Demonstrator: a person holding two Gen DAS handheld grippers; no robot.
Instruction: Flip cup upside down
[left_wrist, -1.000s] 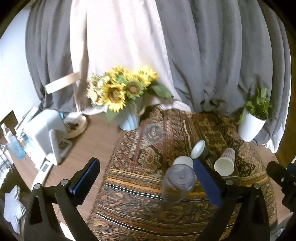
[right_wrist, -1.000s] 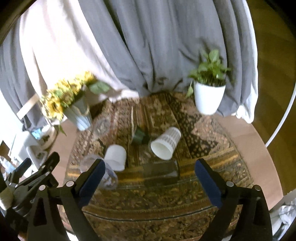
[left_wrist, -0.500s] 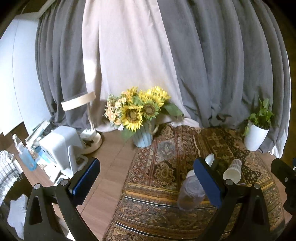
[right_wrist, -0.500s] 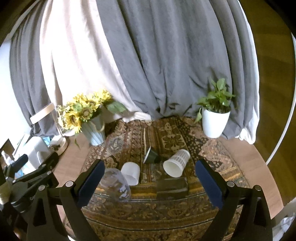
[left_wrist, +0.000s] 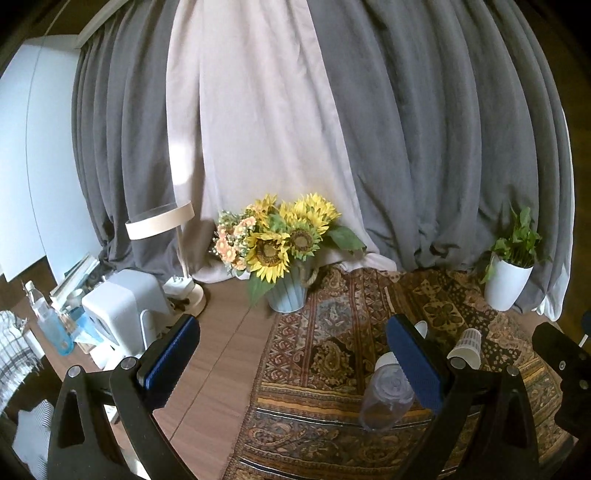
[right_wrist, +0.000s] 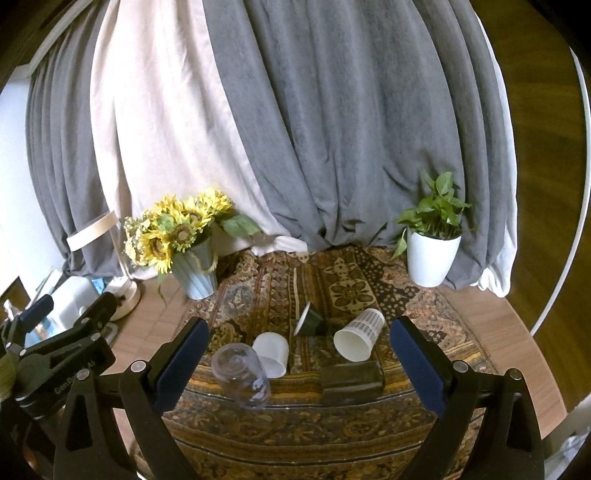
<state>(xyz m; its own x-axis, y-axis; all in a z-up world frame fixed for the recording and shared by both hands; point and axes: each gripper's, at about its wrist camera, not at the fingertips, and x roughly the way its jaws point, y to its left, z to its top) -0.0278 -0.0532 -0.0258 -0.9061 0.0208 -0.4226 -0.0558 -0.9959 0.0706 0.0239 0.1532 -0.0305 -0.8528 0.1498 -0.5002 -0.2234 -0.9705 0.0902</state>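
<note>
Grey and cream curtains (right_wrist: 332, 129) hang behind a round wooden table (right_wrist: 491, 317) covered by a patterned rug (right_wrist: 332, 435).

Right gripper (right_wrist: 299, 365): jaws are spread wide, nothing is held, and it is poised above the near rug edge. Left gripper (left_wrist: 295, 358): likewise wide apart and empty, held off to the left, partly over bare table.

Between the right gripper's blue pads (right_wrist: 184, 363) five cups are seen, all lying on their sides on the rug. A clear cup (right_wrist: 242, 374) lies nearest the left pad, touching or just beside a white cup (right_wrist: 271, 352). A dark cup (right_wrist: 310, 325) lies behind the middle. A printed paper cup (right_wrist: 358, 338) lies to the right, mouth facing the camera. A dark glass (right_wrist: 351, 378) lies nearest, in the middle. None is yet standing mouth-down. Which cup is meant cannot be told.

Handling, judged: the paper and white cups are taken as light and easily crushed, so a gentle squeeze across the mid-wall is advised, not at the rim. The clear cup looks smooth and is expected to slip or roll; a grip across its body near the base is preferred. The dark glass is judged heavier, rigid and breakable.

Further out, sunflowers (right_wrist: 177, 229) stand at back left and a potted plant (right_wrist: 432, 254) at back right.
</note>
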